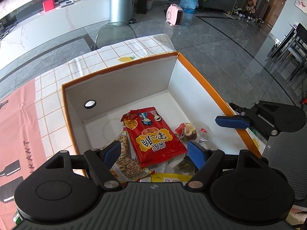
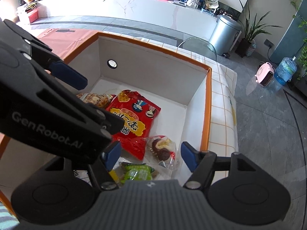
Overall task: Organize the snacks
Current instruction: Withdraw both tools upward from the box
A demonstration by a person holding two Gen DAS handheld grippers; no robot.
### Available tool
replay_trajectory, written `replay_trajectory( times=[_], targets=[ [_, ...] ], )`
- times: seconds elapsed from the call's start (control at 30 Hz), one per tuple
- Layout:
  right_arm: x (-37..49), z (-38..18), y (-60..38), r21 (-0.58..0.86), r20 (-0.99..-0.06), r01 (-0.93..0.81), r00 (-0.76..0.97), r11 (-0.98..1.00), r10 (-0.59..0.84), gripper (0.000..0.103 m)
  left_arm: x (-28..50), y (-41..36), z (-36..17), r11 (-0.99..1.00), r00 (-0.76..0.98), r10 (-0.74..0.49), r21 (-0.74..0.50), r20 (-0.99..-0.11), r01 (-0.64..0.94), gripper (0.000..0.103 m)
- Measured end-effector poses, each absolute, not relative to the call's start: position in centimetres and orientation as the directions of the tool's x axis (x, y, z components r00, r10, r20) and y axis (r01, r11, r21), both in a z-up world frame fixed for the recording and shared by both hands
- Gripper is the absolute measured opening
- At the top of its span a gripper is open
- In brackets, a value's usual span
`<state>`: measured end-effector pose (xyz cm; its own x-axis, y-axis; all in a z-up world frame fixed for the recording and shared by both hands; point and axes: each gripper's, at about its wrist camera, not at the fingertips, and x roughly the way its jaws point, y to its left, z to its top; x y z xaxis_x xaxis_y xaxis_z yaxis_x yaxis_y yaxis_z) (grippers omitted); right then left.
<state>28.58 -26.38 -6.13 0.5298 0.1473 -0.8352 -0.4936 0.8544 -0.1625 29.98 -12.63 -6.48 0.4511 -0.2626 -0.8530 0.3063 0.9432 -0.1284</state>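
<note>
Your right claw [image 2: 150,156] hangs over the near end of the orange-rimmed box [image 2: 208,103] with its blue fingers apart and nothing between them; the clear-wrapped chocolate cake [image 2: 162,148] lies on the box floor right beneath that gap, so you look to be at the drop-off step, with that snack just let go. Your left claw [image 1: 153,153] is spread wide and empty too, poised above the big red snack packet [image 1: 155,136] in the middle of the box. Around it lie a patterned wafer pack [image 1: 125,159], a yellow bar [image 1: 170,178] and a green-wrapped sweet [image 2: 138,172], all loose inside. The next move probably calls for lifting both claws clear of the box walls and going for whatever snack remains outside; none shows here. Mind the crowding: your two claws sit close together over one box, and the tall walls can catch a finger. The box stands on the checked tablecloth [image 1: 57,103] covering the surface.
</note>
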Motion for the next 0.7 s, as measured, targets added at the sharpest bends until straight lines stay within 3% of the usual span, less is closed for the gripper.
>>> replay_trajectory(
  times=[0.2,0.47,0.7],
  targets=[
    [27.6,-5.2,-26.2,-0.190,-0.849,-0.425,0.524,0.885,0.069,0.073,28.2,-11.7,-5.4,0.949,0.468,-0.263,-0.140,-0.843,0.281,0.092],
    [25.6,-4.2,-27.2,-0.044,-0.879,-0.276,0.467,0.960,0.094,0.073,24.2,-9.8,-3.1,0.960,0.525,-0.240,-0.118,-0.817,0.254,0.092],
    [22.1,-3.6,-26.3,-0.046,-0.861,-0.205,0.504,0.978,0.065,0.074,20.7,-7.5,-2.2,0.973,0.554,-0.197,-0.090,-0.809,0.214,0.092]
  ],
)
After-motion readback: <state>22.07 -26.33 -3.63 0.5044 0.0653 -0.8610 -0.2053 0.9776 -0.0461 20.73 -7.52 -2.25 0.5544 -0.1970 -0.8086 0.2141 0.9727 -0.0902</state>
